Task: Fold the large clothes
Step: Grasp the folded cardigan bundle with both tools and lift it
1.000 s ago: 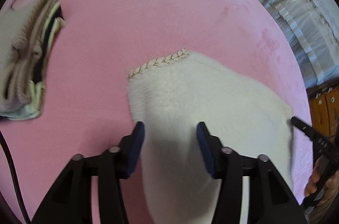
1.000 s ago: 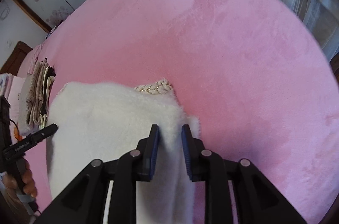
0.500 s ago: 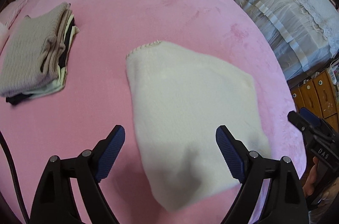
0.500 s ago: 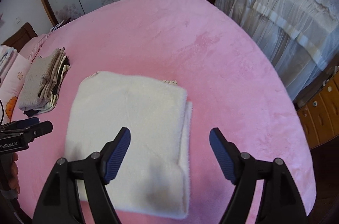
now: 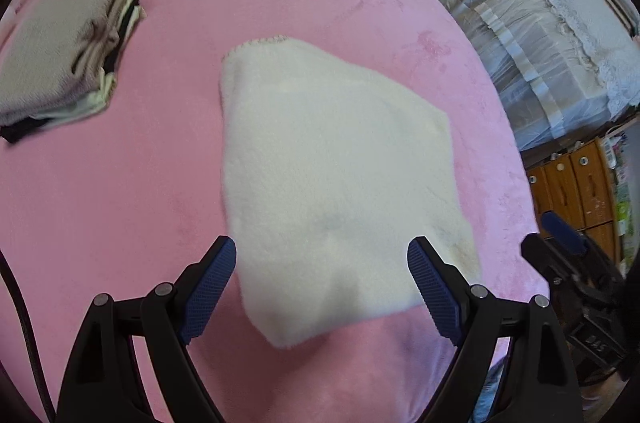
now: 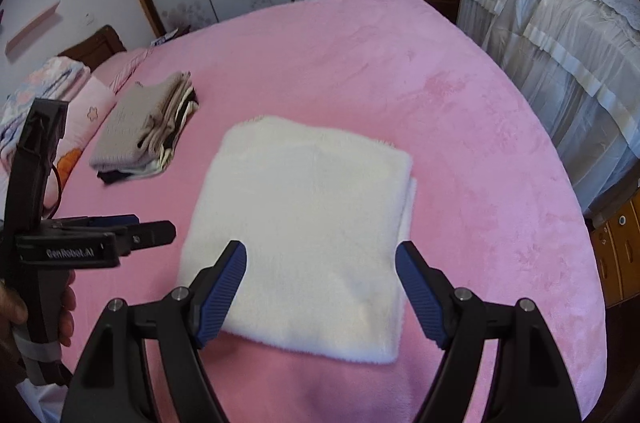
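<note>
Tongs of left gripper [image 5: 322,255] and right gripper [image 6: 320,259] hang released above folded white garment [image 6: 304,231].

The folded garment [image 6: 308,223] lies mid-bed [image 6: 480,127] (flat); the clothes stack [image 6: 148,131] sits apart, far left.

Left gripper [image 5: 322,265], right gripper [image 6: 320,265]: black angular plastic frames, silver pivot screws, ribbed blue pads [image 6: 222,293]. White "GenRobot.AI" lettering on left unit's body. Black cable [image 5: 24,319] alongside left frame.
</note>
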